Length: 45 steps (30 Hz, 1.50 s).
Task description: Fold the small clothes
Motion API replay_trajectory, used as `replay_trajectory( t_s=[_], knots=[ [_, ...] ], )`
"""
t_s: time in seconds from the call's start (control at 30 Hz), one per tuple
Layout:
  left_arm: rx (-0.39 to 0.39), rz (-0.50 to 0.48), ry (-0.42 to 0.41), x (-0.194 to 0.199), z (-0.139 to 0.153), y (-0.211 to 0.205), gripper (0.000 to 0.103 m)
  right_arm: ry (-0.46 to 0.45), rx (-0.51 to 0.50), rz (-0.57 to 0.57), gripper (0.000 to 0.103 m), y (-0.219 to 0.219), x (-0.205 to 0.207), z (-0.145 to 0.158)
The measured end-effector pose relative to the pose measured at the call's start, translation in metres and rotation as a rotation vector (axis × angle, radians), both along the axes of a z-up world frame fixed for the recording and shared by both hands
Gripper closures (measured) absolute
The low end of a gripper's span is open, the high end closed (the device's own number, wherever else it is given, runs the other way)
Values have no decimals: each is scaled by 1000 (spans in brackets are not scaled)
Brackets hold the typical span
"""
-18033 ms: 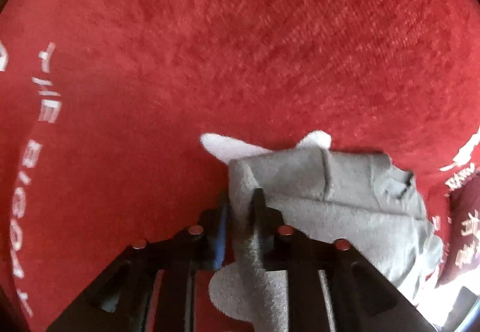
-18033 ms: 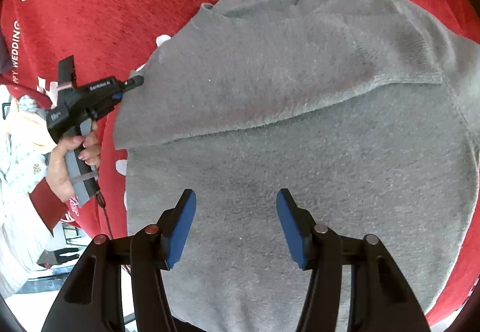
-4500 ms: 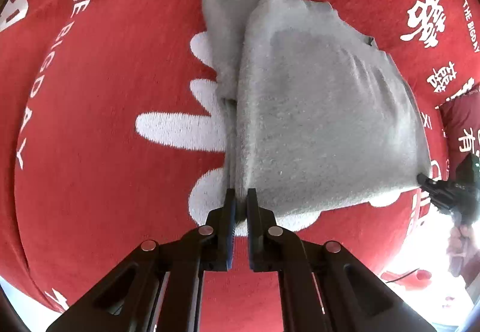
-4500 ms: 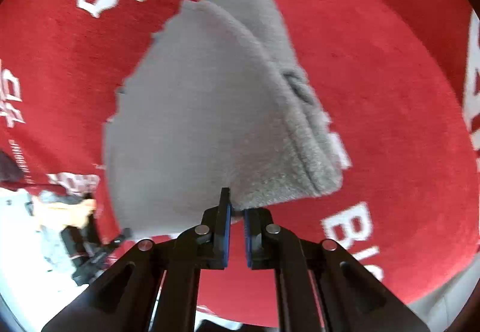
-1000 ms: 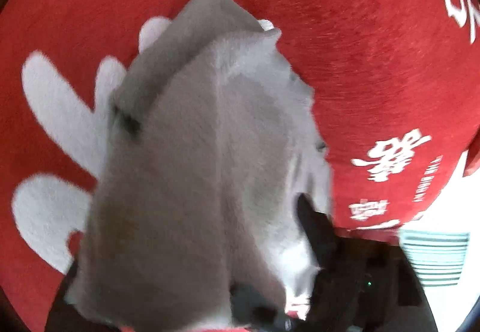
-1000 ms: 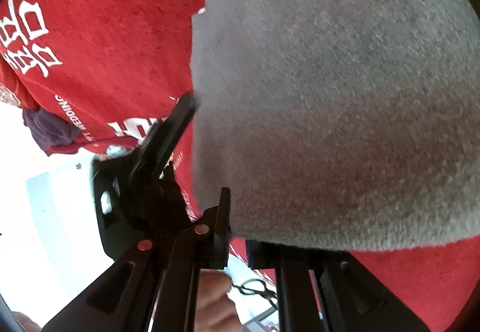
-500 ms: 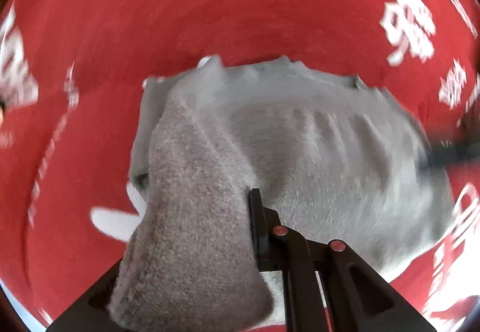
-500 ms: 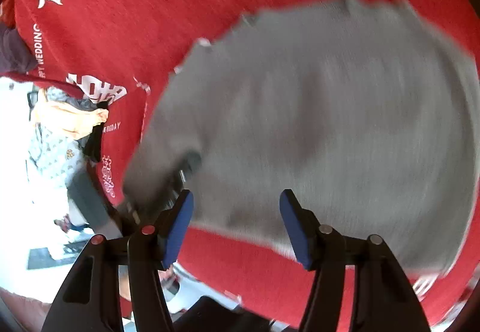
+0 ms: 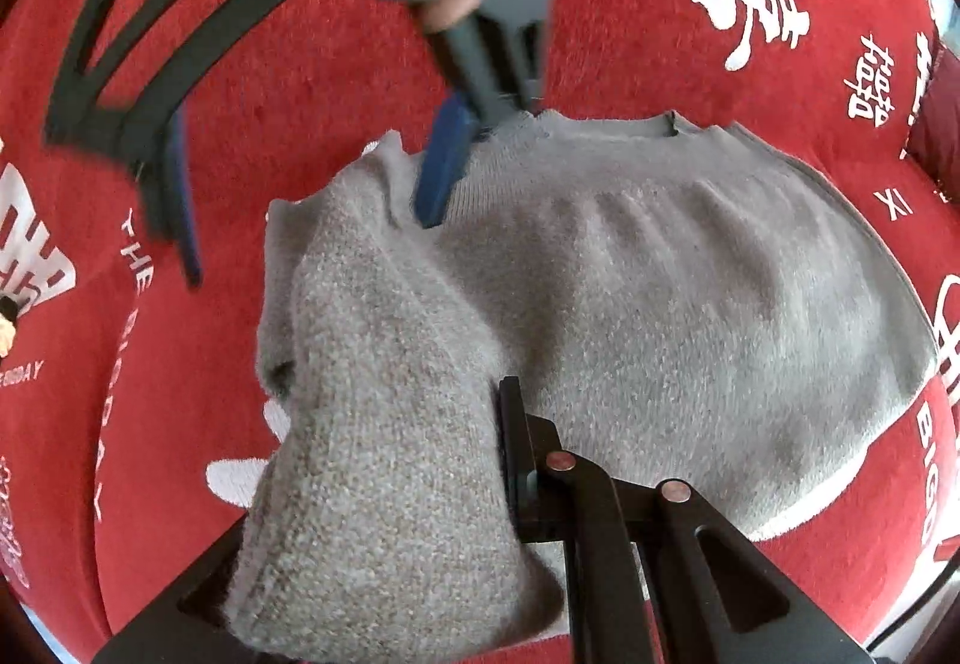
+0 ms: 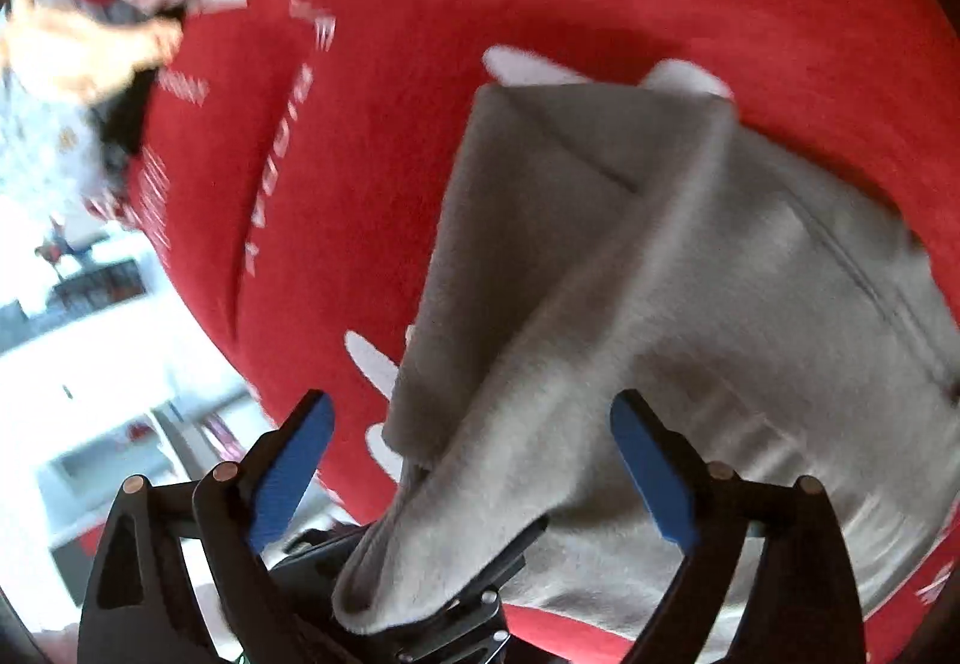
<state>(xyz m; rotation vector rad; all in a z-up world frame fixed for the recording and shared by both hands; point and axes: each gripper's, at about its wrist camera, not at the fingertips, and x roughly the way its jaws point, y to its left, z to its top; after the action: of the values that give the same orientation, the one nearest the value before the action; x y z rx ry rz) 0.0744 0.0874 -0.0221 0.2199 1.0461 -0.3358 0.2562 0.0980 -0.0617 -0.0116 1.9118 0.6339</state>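
Left claw [image 9: 498, 460] clamped on grey sweater [image 9: 660, 292] fold; right claw [image 10: 474, 472] apart above it. Risk: fold slumps, bunches on red cloth [image 9: 300, 64] once released.

The grey knit sweater [image 9: 660, 304] lies folded on the red cloth, spread ahead of the left gripper [image 9: 480, 460]. One thick fold rises from it, draped over that gripper's left finger.
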Motion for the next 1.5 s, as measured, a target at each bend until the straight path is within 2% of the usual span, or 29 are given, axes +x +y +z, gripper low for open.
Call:
replay_trajectory(
  t_s=[0.13,0.37,0.4,0.43,0.47,0.5,0.53,0.63,0.8,0.97,1.13,1.27,1.4,1.5],
  knots=[
    [5,-18,-14,-4,-1,2,91,-21,-115,168,8,36,-8,-11],
    [15,-48,-27,-10,1,0,91,-95,-295,320,8,69,-22,-29],
    [16,-51,-28,-10,2,0,91,-118,-314,320,15,69,-23,-29],
    [16,-52,-28,-10,3,0,91,-168,-348,317,44,62,-23,-25],
    [6,-50,-24,-10,5,1,91,-201,-357,306,61,56,-22,-20],
    [-6,-47,-22,-10,9,2,91,-208,-313,256,82,45,-18,-12],
    [-12,-46,-23,-10,12,2,91,-203,-264,202,85,34,-15,-5],
    [-35,-49,-37,-12,29,0,91,-216,-99,12,86,-15,-9,25],
    [-58,-119,-103,-22,76,-26,91,-273,132,-170,86,-85,-17,78],
    [-74,-219,-163,-34,120,-81,91,-343,301,-313,86,-163,-37,130],
    [-81,-333,-183,-48,136,-148,91,-422,399,-463,86,-260,-73,152],
    [-58,-442,-147,-66,116,-211,91,-437,399,-609,86,-340,-107,131],
    [3,-519,-58,-81,64,-263,91,-382,314,-744,86,-400,-141,66],
    [47,-531,0,-88,32,-276,91,-311,259,-803,86,-425,-158,11]
  ],
)
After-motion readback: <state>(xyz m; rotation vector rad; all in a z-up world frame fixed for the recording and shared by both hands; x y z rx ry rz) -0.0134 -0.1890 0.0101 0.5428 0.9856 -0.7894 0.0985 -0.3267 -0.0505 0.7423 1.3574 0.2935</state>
